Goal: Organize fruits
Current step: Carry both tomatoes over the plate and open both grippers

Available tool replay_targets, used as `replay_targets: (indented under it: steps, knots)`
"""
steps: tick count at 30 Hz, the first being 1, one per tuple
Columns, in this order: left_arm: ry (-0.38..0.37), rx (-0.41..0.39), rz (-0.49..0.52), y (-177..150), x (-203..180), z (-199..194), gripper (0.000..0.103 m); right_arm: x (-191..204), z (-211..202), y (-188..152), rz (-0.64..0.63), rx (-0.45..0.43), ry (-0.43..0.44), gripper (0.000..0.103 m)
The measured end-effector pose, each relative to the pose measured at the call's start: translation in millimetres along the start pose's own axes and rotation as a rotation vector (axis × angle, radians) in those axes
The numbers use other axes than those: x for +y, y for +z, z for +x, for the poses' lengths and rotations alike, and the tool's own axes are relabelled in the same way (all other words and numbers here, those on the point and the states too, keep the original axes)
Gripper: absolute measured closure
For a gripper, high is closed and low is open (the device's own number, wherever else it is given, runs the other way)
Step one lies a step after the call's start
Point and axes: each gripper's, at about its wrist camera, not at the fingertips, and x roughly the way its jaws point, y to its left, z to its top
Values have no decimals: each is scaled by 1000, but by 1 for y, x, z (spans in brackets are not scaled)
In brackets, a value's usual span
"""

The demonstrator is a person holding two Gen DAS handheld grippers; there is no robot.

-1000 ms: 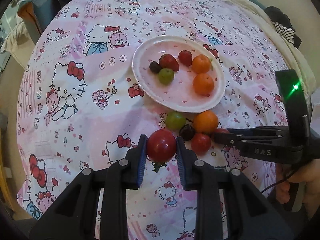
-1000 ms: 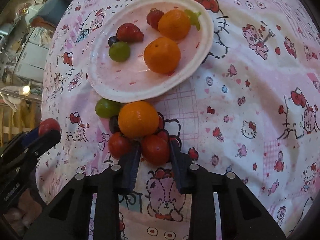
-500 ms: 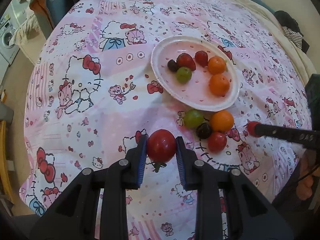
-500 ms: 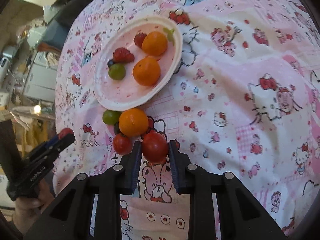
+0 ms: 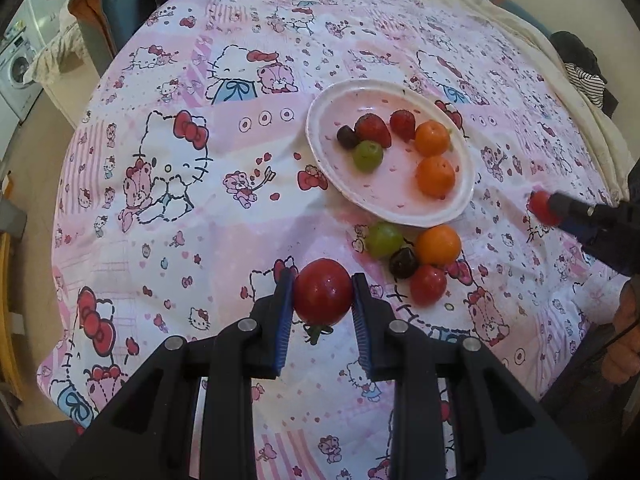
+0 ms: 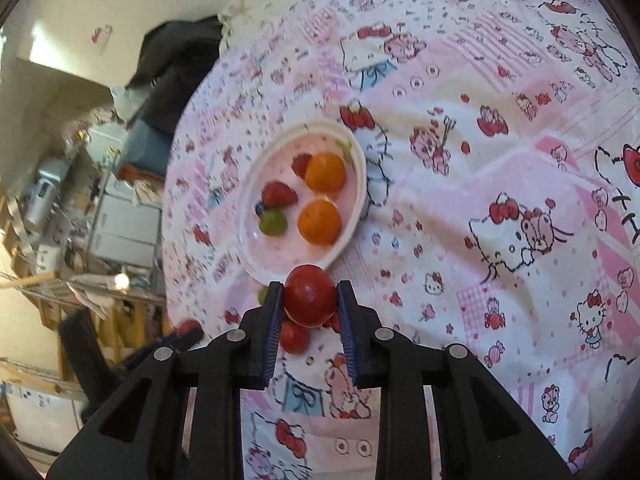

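My left gripper (image 5: 322,298) is shut on a red cherry tomato (image 5: 322,296) and holds it above the cloth, near the plate. My right gripper (image 6: 310,300) is shut on another red tomato (image 6: 310,295), lifted just in front of the plate's near rim. The white plate (image 5: 460,204) (image 6: 248,240) holds two oranges, two strawberries, a green grape and a dark grape. On the cloth beside the plate lie a green grape (image 5: 384,239), an orange (image 5: 438,245), a dark cherry (image 5: 403,262) and a red tomato (image 5: 428,285). The right gripper with its tomato also shows at the right edge of the left wrist view (image 5: 544,209).
A pink and white Hello Kitty cloth (image 5: 180,184) covers the round table. Dark clothing (image 5: 580,64) lies at the far right edge. A washing machine (image 5: 16,68) and clutter stand beyond the table's left side. Shelves and boxes (image 6: 80,220) fill the room's left in the right wrist view.
My right gripper has lifted its tomato off the cloth, away from the fruit cluster, and risen. My left gripper has also risen, still holding its tomato.
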Motion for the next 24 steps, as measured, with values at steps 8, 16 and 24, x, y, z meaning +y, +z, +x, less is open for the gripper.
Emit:
replay_targets:
  steps: [8,16,24]
  knots:
    - [-21,-51,13,21,0,-17,79,11,-19,15,19,-66,106,75]
    - [2,-76,39,69,3,-8,79,21,-14,41,-10,-74,91,75]
    - [9,-62,104,99,-12,25,79,29,17,67,-42,-36,63,75]
